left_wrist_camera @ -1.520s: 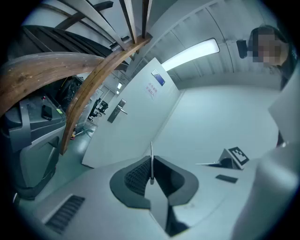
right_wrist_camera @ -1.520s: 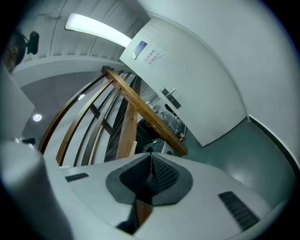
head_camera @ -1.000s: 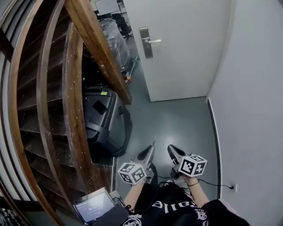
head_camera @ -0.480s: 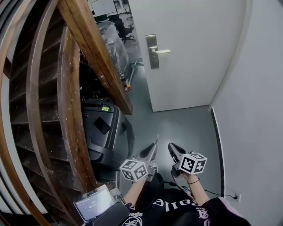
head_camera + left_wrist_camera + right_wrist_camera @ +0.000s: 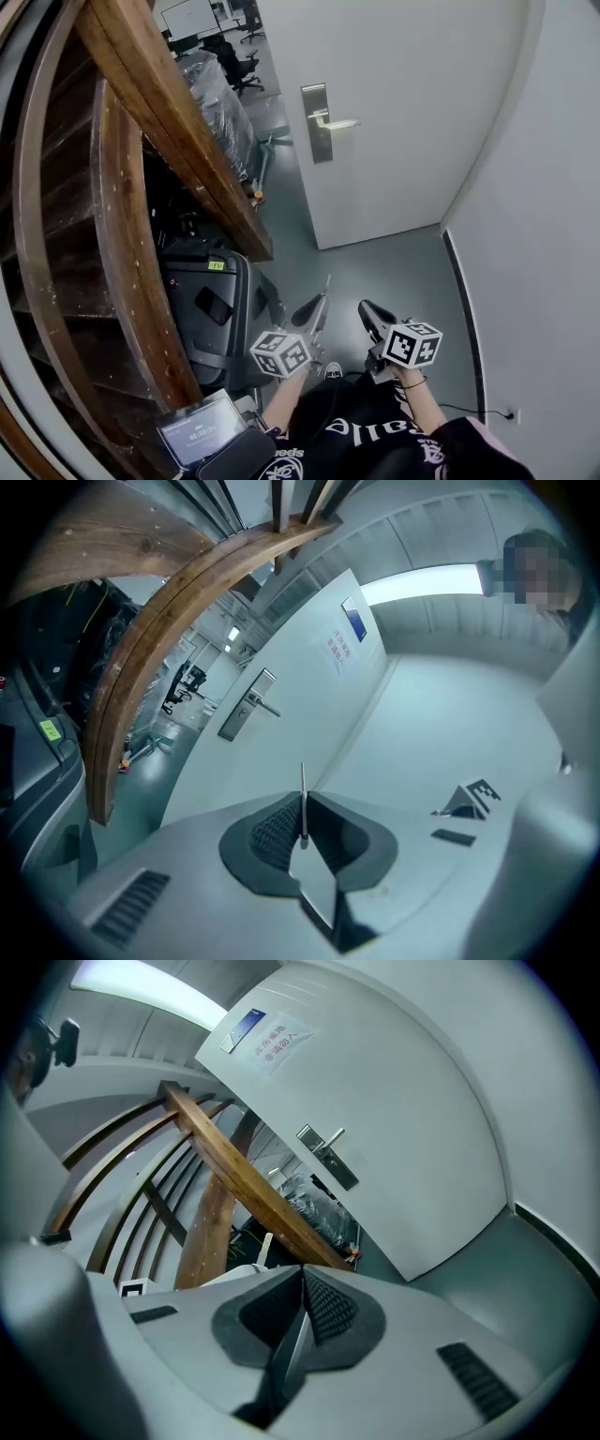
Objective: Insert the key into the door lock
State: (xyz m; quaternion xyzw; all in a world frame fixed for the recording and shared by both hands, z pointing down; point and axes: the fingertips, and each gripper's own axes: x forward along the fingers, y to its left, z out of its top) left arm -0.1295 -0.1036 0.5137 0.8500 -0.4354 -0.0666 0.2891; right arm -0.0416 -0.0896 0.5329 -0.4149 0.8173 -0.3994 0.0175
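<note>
The white door (image 5: 403, 103) stands ahead, with a steel lock plate and lever handle (image 5: 321, 123) on its left side. That lock plate (image 5: 245, 706) is far off in the left gripper view, and the lock plate (image 5: 329, 1158) also shows in the right gripper view. My left gripper (image 5: 319, 302) is shut on a thin metal key (image 5: 303, 803), whose blade sticks straight out past the jaws toward the door; the key (image 5: 326, 282) shows as a sliver in the head view. Beside it, my right gripper (image 5: 367, 311) is shut with nothing between its jaws (image 5: 302, 1274). Both are well short of the door.
A curved wooden stair rail (image 5: 164, 131) and its beams fill the left. A black machine (image 5: 211, 309) sits under it, close to my left gripper. A grey wall (image 5: 544, 234) bounds the right. A small screen (image 5: 199, 433) is at the bottom left. Grey floor (image 5: 394, 262) runs to the door.
The view has shifted: the door's lock plate sits lower in the head view and looks a little larger. Both grippers keep nearly the same place, side by side.
</note>
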